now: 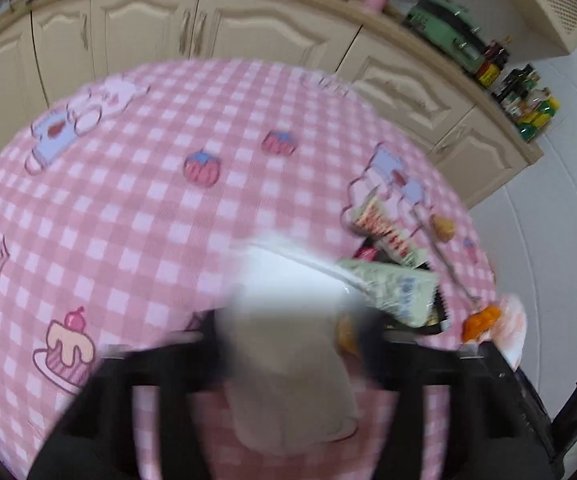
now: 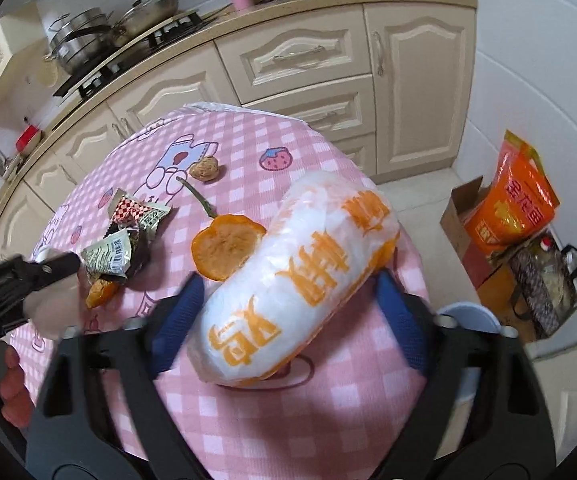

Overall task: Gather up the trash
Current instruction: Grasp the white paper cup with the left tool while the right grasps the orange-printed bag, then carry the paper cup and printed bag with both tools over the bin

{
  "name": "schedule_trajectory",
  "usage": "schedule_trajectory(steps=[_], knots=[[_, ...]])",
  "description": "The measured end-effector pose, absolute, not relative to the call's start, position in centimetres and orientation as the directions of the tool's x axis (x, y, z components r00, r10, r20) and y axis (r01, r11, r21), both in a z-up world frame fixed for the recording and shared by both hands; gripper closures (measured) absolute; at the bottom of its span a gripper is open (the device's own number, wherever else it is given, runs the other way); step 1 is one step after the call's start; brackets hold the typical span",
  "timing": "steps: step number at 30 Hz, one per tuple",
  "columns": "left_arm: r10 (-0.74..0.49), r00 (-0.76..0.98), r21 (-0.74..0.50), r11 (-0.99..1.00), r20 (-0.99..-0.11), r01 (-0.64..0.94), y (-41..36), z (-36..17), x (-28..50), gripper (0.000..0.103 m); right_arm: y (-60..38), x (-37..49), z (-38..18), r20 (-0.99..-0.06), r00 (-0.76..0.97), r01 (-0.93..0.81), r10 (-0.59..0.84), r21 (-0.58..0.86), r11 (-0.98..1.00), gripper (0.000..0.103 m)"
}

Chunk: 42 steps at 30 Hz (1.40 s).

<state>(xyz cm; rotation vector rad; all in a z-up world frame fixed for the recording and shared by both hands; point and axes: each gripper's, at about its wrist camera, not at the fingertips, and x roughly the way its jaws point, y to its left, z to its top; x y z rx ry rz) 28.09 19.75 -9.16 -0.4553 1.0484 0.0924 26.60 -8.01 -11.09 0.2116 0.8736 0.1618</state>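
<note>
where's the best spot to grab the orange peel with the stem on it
Take the orange peel across its near rim, coming from above. It lies open side up like a shallow cup, so the raised edge gives the fingers something to pinch. The bag crowds its right side, so come from the left.

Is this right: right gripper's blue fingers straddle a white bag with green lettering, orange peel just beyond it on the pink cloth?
Not quite: the lettering on the white bag is orange, not green, as the right wrist view shows. The right gripper does straddle it, with the orange peel beyond.
</note>
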Motion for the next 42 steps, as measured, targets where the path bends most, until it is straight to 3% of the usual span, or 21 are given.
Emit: schedule_trajectory(steps=[1, 4, 21, 42], knots=[[-0.147, 0.509, -0.328, 0.901, -0.848, -0.284, 19.9, -9.2, 28.0, 0.068, -8.1, 26.6, -11.1, -0.739, 0.63, -0.059, 0.239, 0.261, 0.963, 0.056], [-0.122, 0.525, -0.304, 0.911, -0.842, -0.277, 19.7, -8.8, 27.3, 0.068, -8.5, 26.2, -11.0, -0.732, 0.625, -0.072, 0.271, 0.292, 0.954, 0.066], [-0.138, 0.629, -0.291, 0.945, -0.765, -0.148, 17.4, -3.7, 21.6, 0.068, -14.7, 19.9, -8.7, -0.694, 0.697, 0.055, 0.178, 0.3, 0.952, 0.067], [-0.359, 0.49, -0.269, 0.931, -0.795, 0.246, -2.1, -6.0, 19.3, 0.068, -29.5, 10.3, -13.2, -0.773, 0.634, 0.403, -0.009, 0.319, 0.858, 0.066]])
